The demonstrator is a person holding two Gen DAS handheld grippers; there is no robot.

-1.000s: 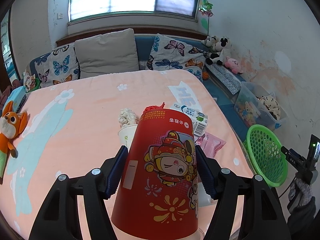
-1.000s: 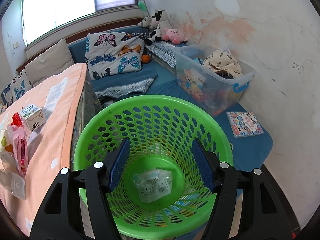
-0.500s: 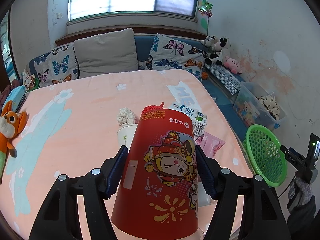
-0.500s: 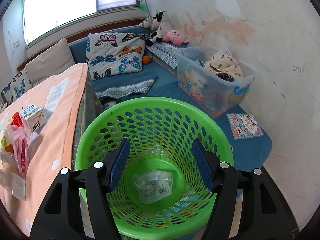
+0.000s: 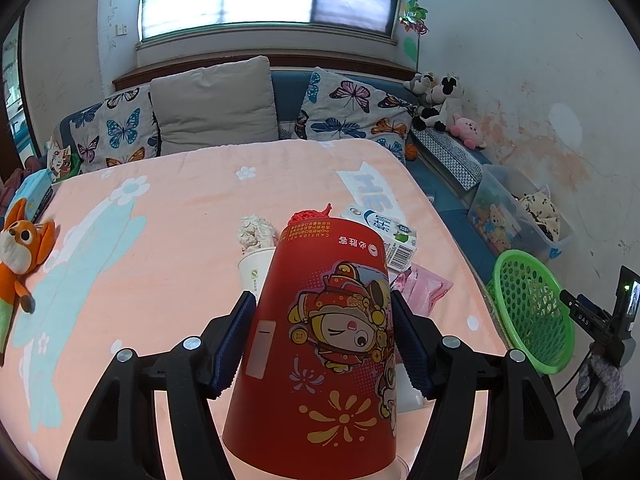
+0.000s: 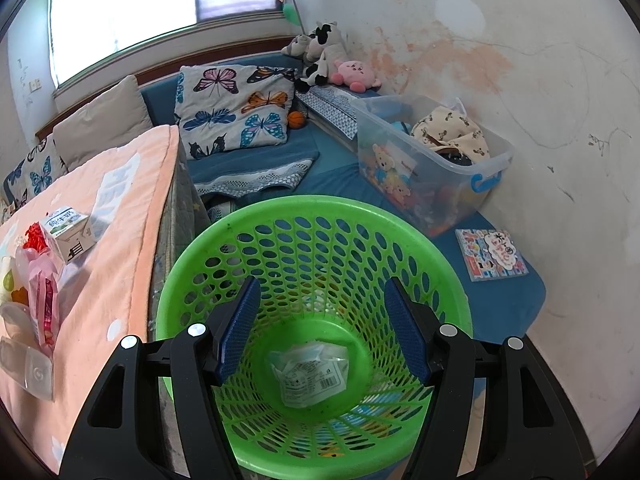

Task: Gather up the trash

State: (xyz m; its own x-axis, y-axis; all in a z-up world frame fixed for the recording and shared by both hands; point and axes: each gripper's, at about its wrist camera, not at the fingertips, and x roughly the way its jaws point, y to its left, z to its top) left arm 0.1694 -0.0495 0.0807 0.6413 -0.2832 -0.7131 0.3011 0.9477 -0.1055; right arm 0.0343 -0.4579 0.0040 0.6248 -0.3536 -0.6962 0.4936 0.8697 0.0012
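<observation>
Red cup [image 5: 328,344] clamped in left gripper [image 5: 323,344]

Red cup [image 5: 320,360] hides the white cup's [image 5: 256,268] side.

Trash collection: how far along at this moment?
Done: one clear wrapper lies in the green basket. In hand: left gripper grips the red paper cup; right gripper is open over the basket. Left on the bed: milk carton, white cup, pink packet.
</observation>
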